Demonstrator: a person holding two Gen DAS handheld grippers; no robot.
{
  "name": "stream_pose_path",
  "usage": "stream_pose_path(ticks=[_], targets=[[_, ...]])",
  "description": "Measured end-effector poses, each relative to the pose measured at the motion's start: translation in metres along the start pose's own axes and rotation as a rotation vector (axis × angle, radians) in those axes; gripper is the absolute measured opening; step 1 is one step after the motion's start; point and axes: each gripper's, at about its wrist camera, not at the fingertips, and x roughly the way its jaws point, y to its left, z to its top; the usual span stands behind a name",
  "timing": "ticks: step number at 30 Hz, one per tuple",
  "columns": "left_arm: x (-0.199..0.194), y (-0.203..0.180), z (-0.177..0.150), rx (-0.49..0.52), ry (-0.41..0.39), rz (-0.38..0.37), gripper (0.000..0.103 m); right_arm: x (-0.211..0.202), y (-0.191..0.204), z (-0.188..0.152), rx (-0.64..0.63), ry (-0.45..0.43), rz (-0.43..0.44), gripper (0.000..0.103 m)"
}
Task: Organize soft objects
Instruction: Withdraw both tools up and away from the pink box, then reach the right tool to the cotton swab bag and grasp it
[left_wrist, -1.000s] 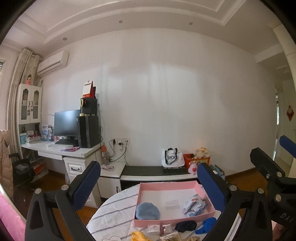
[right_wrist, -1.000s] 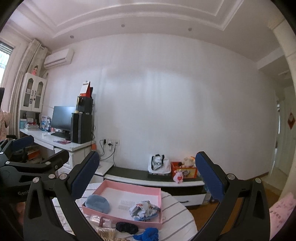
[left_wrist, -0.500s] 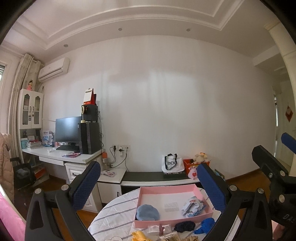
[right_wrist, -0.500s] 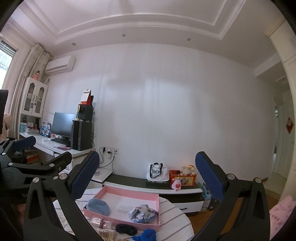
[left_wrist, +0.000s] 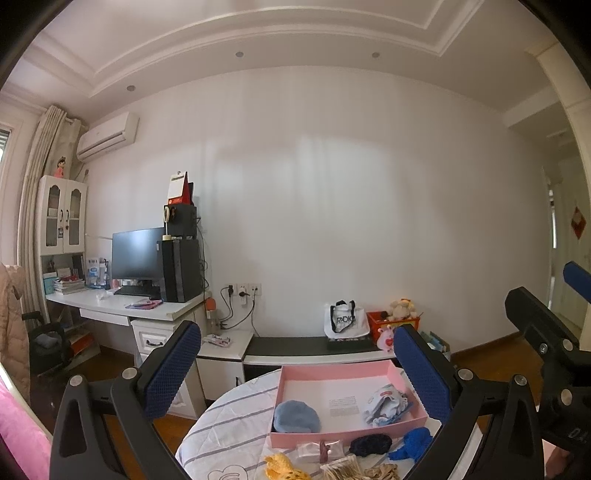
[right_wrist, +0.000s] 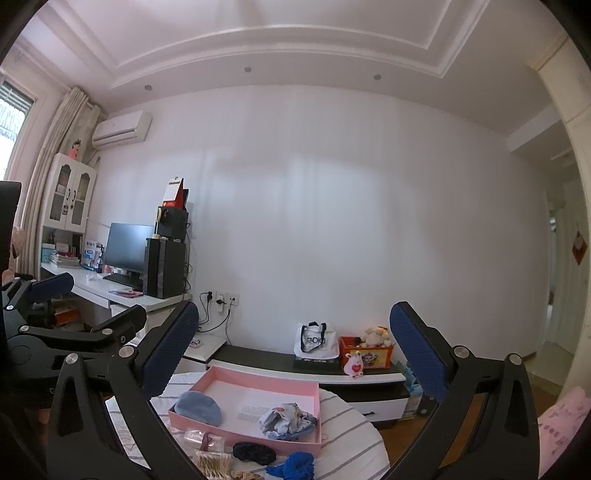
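Both grippers lifted up, nothing picked yet.

L hand-held gripper (left_wrist: 297, 360) & R hand-held gripper (right_wrist: 293, 345) tipped up more than 1 s ago; both released, nothing in them. Pink tray (left_wrist: 334, 372) on round desk (left_wrist: 229, 417) holds blue pad (left_wrist: 296, 416) & cloth (left_wrist: 384, 405). Black bit (left_wrist: 370, 444), blue bit (left_wrist: 412, 442) wait near tray. Sorting not begun again, I think.

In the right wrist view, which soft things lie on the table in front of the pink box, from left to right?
Clear packet → pale fringed bundle → black scrunchie → blue knitted item.
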Motion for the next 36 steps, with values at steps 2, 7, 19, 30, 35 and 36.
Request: stream_pose_path(ticks=[2, 7, 19, 30, 35, 36], targets=[[0.001, -0.001, 0.000, 0.003, 0.001, 0.003, 0.103, -0.001, 0.000, 0.000, 0.000, 0.000, 0.001, 0.103], [0.000, -0.001, -0.001, 0.005, 0.006, 0.015, 0.103, 0.001, 0.000, -0.001, -0.001, 0.006, 0.003, 0.103], [0.022, 0.004, -0.006, 0.003, 0.082, 0.034, 0.103, 0.019, 0.006, -0.008, -0.012, 0.063, 0.001, 0.103], [0.053, 0.017, -0.017, 0.005, 0.225, 0.118, 0.103, 0.064, 0.013, -0.046, -0.008, 0.236, 0.039, 0.103], [0.068, 0.024, -0.024, 0.007, 0.302, 0.161, 0.103, 0.086, 0.019, -0.065, -0.013, 0.319, 0.062, 0.103], [0.072, 0.026, -0.025, 0.003, 0.319, 0.169, 0.103, 0.091, 0.021, -0.070, -0.014, 0.341, 0.067, 0.103]])
